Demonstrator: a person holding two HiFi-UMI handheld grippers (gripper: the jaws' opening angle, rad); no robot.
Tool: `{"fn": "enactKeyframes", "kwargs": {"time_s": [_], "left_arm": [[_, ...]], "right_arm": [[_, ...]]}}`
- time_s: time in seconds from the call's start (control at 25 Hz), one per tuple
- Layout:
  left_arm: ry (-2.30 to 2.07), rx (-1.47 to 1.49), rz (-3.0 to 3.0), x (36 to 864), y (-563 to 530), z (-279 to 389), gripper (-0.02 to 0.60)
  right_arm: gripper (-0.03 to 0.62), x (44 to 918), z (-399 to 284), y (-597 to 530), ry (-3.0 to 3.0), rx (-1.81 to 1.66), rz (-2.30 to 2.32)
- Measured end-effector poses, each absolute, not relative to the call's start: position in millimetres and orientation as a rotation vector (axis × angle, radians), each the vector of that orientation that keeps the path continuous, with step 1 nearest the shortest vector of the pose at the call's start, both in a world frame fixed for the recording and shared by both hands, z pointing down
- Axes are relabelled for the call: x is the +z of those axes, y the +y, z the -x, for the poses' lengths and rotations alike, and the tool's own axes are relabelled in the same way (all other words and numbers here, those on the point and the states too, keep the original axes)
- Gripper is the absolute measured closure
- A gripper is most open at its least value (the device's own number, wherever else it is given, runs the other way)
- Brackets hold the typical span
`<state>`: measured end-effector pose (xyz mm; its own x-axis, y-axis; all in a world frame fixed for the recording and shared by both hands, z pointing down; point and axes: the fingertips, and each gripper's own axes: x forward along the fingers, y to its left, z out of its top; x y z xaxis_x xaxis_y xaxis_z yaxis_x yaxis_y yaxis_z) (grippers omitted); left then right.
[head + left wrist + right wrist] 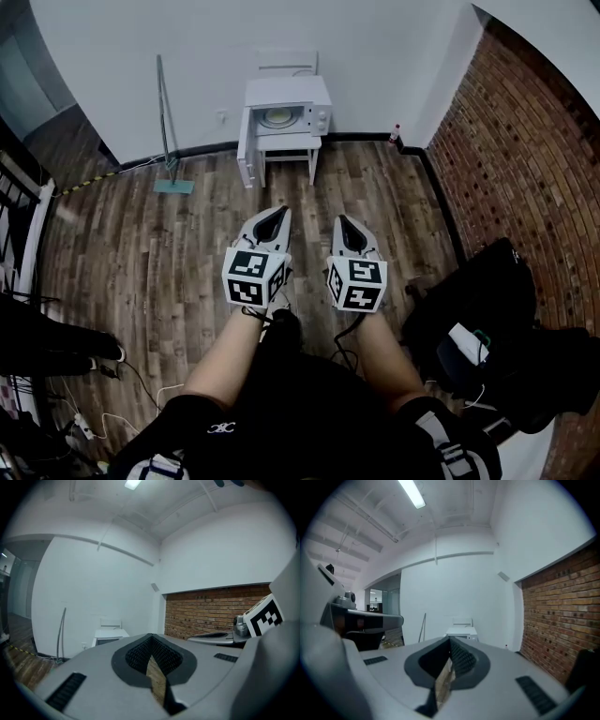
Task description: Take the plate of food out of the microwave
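Note:
A white microwave stands far ahead on a small white table against the back wall. Its door hangs open to the left, and a plate shows inside. Both grippers are held side by side well short of it, above the wooden floor. My left gripper is shut with nothing in it, and so is my right gripper. In the left gripper view the microwave is small beyond the closed jaws of the left gripper. In the right gripper view the microwave sits just above the right gripper.
A thin pole on a teal base stands left of the microwave. A brick wall runs along the right, with a small bottle at its far corner. A black bag lies at right. Cables trail at lower left.

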<state>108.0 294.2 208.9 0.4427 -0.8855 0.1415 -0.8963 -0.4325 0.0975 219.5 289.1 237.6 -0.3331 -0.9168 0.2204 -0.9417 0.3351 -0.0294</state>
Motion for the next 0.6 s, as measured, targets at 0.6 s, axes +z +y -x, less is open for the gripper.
{"fn": "enactKeyframes", "kwargs": {"time_s": [0.6], "left_arm": [[-1.462, 0.01, -2.537, 207.2, 98.6, -31.1, 0.586]], "right_arm": [[0.582, 230.0, -147.9, 100.2, -2.337, 0.173, -1.713]]}}
